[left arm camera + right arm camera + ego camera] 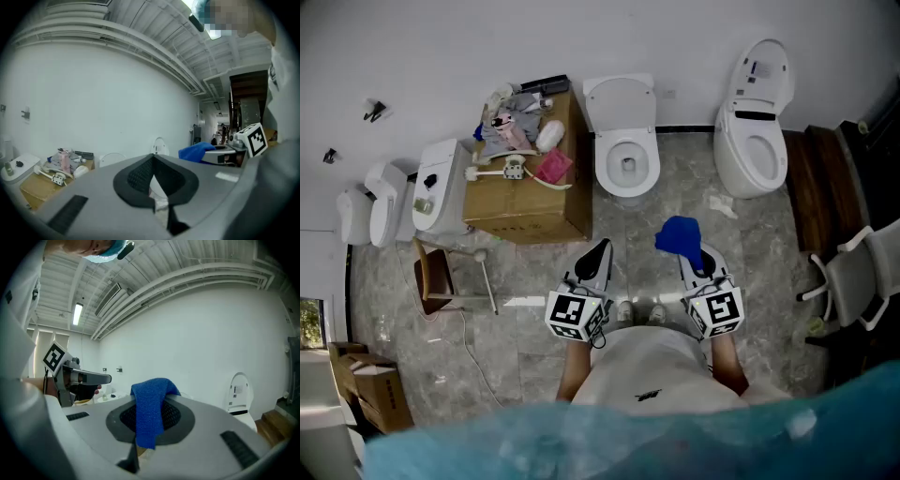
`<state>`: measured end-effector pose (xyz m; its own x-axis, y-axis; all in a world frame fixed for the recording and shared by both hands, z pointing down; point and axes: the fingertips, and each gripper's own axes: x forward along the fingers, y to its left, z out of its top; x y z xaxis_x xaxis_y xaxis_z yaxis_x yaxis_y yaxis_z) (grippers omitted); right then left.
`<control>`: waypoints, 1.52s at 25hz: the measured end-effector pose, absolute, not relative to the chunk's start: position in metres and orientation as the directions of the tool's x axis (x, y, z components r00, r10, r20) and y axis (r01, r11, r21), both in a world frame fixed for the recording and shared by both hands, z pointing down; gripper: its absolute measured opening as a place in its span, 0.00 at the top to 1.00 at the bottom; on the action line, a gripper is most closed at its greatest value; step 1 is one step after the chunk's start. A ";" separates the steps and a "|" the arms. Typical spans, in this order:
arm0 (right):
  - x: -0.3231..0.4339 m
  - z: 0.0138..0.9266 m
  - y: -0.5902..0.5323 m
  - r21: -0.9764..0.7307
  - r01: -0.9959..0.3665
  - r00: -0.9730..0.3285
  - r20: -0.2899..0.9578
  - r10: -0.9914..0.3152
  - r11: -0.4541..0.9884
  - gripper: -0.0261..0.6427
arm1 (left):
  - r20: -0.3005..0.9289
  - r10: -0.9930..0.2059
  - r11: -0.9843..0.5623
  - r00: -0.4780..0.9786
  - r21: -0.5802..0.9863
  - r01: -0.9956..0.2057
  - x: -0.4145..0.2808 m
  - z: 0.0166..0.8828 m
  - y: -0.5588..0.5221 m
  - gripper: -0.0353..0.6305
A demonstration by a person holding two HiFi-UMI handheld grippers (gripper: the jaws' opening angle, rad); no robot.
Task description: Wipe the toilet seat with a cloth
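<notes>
Cloth of soft blue knit (149, 420) drapes limp from the right fingers (180, 416), clamped on one fold; likely light, best bunched. Left fingers (138, 176) meet, empty; white toilet seat (603, 159) lies well ahead.

Head view: from my head, steeply down, high above the floor (675, 187); left gripper view: close along my left gripper (152, 160), level toward the wall (93, 103); right gripper view: along my right gripper (151, 394), likewise; all three share the raised-lid toilet (159, 146).

Left gripper (153, 160), fingers (138, 176) together.
</notes>
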<state>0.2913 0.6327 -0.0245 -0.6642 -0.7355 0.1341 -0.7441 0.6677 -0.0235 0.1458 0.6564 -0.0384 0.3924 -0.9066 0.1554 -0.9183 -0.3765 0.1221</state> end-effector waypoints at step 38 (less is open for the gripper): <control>0.186 0.010 0.434 -0.098 -0.774 -0.630 0.205 -0.749 0.625 0.93 | 0.214 -0.886 -0.406 0.411 0.073 -0.911 0.051 -0.002 0.451 0.93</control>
